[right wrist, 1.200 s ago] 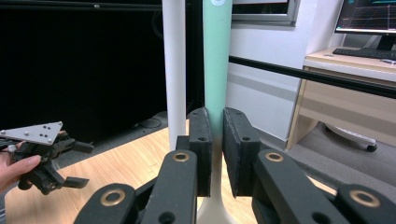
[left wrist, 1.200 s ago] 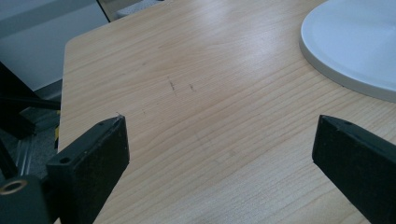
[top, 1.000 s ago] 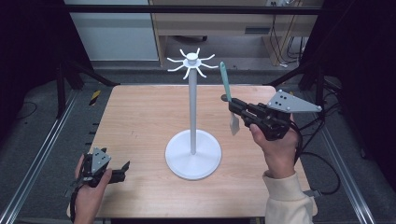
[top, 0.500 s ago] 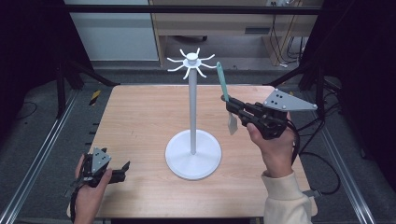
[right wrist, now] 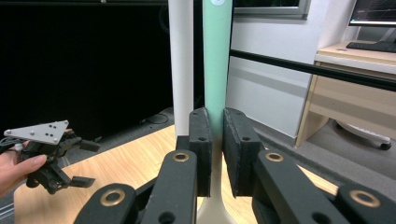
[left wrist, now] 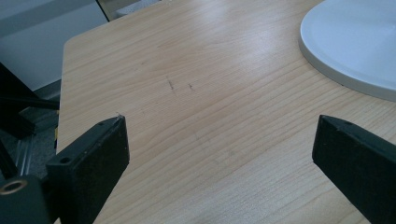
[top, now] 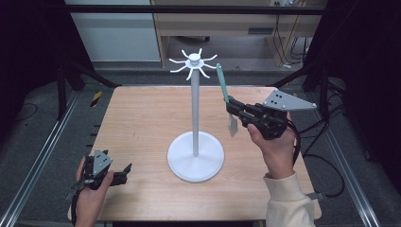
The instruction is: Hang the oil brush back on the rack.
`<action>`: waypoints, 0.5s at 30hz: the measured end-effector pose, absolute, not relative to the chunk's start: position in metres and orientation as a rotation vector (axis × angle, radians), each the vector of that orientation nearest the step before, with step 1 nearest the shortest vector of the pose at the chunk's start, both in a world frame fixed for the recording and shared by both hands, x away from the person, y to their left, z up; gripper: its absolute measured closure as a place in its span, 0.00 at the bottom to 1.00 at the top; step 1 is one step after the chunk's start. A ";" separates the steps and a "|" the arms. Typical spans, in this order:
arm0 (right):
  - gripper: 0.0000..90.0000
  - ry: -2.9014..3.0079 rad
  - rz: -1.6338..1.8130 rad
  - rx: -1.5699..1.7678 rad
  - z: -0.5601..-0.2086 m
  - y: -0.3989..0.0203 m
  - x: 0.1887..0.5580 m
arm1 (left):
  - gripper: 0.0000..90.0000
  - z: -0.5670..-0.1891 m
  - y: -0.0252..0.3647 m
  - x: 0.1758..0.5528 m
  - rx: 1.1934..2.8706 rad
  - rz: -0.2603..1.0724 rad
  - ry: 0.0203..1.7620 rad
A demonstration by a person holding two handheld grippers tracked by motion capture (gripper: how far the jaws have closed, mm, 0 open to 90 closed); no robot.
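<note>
A spatula with a mint-green handle (top: pixel 221 82) and a pale blade (top: pixel 232 125) stands upright in the air, and my right gripper (top: pixel 231 108) is shut on its handle just above the blade. In the right gripper view the two pads press the green handle (right wrist: pixel 217 56) from both sides, with the white pole (right wrist: pixel 181 60) right behind it. The white stand (top: pixel 194 109) has a round base (top: pixel 195 156) and a ring of hooks (top: pixel 194 64) at the top; the handle's tip is just right of those hooks. My left gripper (top: pixel 124 174) rests open near the table's front left corner, holding nothing.
The wooden table (top: pixel 142 123) carries the stand in its middle. In the left gripper view the stand's base (left wrist: pixel 355 42) lies ahead to the right of my left gripper (left wrist: pixel 219 140). Metal rails run along both sides of the table, and a desk stands behind it.
</note>
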State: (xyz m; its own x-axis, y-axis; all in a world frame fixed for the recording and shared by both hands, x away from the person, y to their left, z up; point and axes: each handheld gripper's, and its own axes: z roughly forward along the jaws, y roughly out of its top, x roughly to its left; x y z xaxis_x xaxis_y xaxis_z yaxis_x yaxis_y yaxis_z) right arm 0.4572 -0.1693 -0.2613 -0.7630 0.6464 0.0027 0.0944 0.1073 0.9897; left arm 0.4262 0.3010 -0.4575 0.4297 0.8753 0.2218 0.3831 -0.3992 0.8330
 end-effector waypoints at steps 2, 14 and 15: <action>0.91 1.966 1.699 0.719 -0.262 -0.168 0.458 | 0.04 -0.457 0.301 0.426 1.968 0.875 1.060; 0.91 1.975 1.698 0.712 -0.264 -0.162 0.461 | 0.04 -0.458 0.301 0.426 1.969 0.876 1.060; 0.91 1.972 1.697 0.715 -0.264 -0.161 0.461 | 0.04 -0.457 0.301 0.426 1.968 0.876 1.060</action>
State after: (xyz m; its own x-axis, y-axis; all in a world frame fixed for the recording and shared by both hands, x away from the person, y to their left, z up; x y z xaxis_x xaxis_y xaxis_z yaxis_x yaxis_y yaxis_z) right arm 0.4607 -0.1610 -0.2638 -0.7697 0.6384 0.0035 0.0986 0.1136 0.9886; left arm 0.4263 0.3009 -0.4575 0.4296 0.8754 0.2219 0.3830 -0.3991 0.8331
